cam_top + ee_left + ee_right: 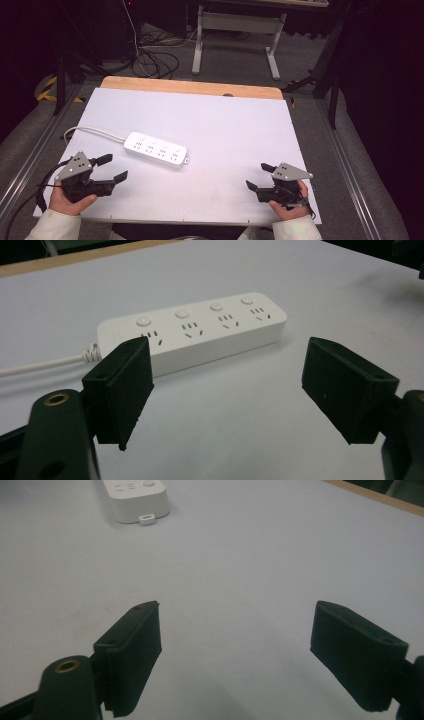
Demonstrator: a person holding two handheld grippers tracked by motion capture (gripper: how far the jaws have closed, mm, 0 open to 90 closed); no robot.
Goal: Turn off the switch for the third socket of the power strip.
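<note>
My left hand-held gripper (112, 168) and right hand-held gripper (259, 176) gape empty near the bench's (235, 125) front corners; the power strip (156, 149) lies nearer its left edge.

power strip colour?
White, cord included. The power strip shows best in the left gripper view, lying flat on the table ahead of the open tongs.

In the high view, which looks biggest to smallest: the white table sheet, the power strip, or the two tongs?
1. White table sheet, by far.
2. Power strip.
3. Left tongs and right tongs: alike, and close to the strip; they sit nearer the camera, so that ranking is unsure.
</note>
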